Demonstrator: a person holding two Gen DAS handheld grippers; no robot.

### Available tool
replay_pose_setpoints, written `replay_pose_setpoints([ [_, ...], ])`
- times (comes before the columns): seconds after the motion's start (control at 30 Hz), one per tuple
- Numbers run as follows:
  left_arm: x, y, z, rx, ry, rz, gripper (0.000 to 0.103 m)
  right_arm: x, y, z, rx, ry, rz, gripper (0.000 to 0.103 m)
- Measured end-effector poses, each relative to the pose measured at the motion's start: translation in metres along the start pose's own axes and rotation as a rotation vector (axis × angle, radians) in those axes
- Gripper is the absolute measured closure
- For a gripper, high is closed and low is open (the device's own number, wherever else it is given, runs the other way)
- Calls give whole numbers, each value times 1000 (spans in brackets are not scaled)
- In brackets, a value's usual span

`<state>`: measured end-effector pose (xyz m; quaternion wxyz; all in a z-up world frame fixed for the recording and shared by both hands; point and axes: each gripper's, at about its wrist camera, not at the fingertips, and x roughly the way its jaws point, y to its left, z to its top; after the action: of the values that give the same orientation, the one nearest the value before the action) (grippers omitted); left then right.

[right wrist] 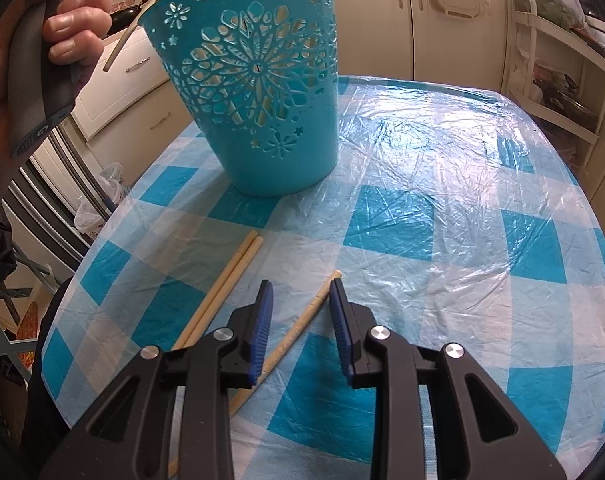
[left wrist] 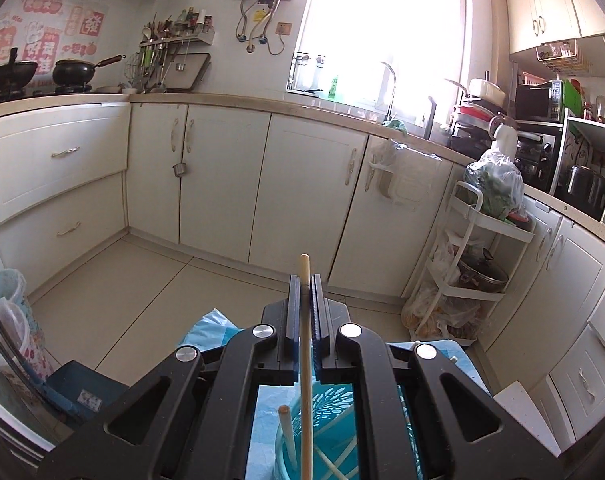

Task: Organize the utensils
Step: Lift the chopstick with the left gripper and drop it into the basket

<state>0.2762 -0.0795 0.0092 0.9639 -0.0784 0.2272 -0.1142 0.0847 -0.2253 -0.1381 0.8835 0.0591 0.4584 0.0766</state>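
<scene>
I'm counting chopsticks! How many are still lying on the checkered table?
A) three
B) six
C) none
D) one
A: a touching pair of chopsticks lies left of the open right gripper, and a single chopstick lies between its fingers.

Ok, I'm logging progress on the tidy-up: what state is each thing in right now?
Left hand-held gripper: shut on chopstick, above the basket.
Right hand-held gripper: open, over single chopstick.
Basket: upright, holding chopsticks.
Chopstick pair: lying on tablecloth.
</scene>
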Motion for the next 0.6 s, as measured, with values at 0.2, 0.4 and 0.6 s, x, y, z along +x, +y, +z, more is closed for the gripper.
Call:
replay_pose_setpoints([
  [0.2, -5, 3, -4, 7, 9, -13, 98, 0, 1, 0, 0, 0, 0, 73],
  [0.4, -18, 10, 5, -39, -1, -43, 98, 1, 4, 0, -11, 2, 0, 70],
  [0.6, -33, -7, 31, -36, -81, -70, 98, 2, 5, 0, -16, 2, 0, 69],
])
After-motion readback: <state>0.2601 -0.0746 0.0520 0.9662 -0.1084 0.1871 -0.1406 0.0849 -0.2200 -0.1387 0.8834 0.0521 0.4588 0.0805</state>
